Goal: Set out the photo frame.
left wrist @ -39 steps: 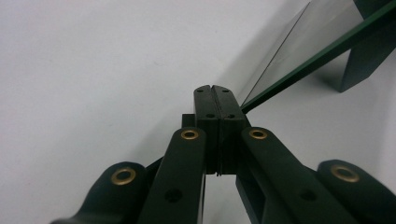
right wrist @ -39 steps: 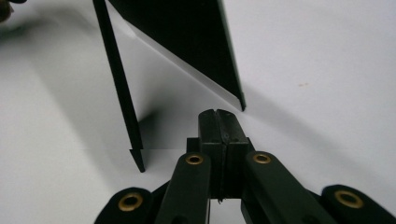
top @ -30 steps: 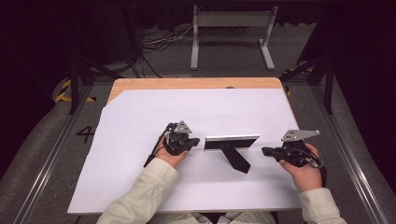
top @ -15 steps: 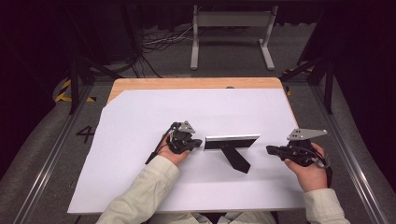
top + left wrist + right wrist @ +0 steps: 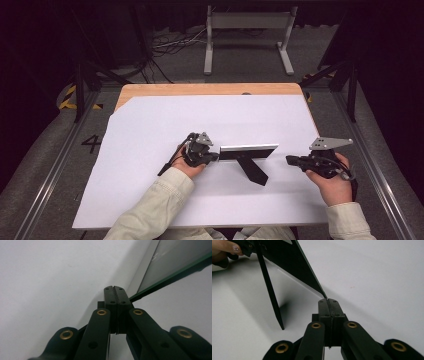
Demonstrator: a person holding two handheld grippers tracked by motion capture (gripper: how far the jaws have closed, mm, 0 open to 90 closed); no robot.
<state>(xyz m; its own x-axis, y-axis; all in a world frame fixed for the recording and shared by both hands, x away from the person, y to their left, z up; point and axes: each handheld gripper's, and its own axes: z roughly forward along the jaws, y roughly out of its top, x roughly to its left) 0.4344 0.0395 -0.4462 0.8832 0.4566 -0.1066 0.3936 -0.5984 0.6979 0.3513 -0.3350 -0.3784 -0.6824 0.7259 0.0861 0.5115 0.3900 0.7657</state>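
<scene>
A black photo frame [image 5: 248, 150] stands upright on the white table sheet [image 5: 165, 120], propped by its back leg [image 5: 253, 172]. My left gripper [image 5: 216, 156] lies at the frame's left end with its jaws shut. In the left gripper view the closed tips [image 5: 115, 288] sit right beside the frame's corner [image 5: 175, 262], with nothing between the pads. My right gripper [image 5: 290, 160] rests on the sheet just right of the frame, jaws shut and empty. From the right gripper view its tips [image 5: 328, 300] point at the frame's near corner [image 5: 287, 257], and the leg [image 5: 270, 290] leans to the left.
The sheet covers a wooden tabletop [image 5: 200, 89] whose far edge shows. Metal rails [image 5: 60, 160] run along both sides of the table. A grey stand [image 5: 247, 30] and cables lie on the floor beyond it.
My right gripper has drifted a little to the right, away from the frame's end. My left gripper has edged slightly toward the frame. The frame has not moved.
</scene>
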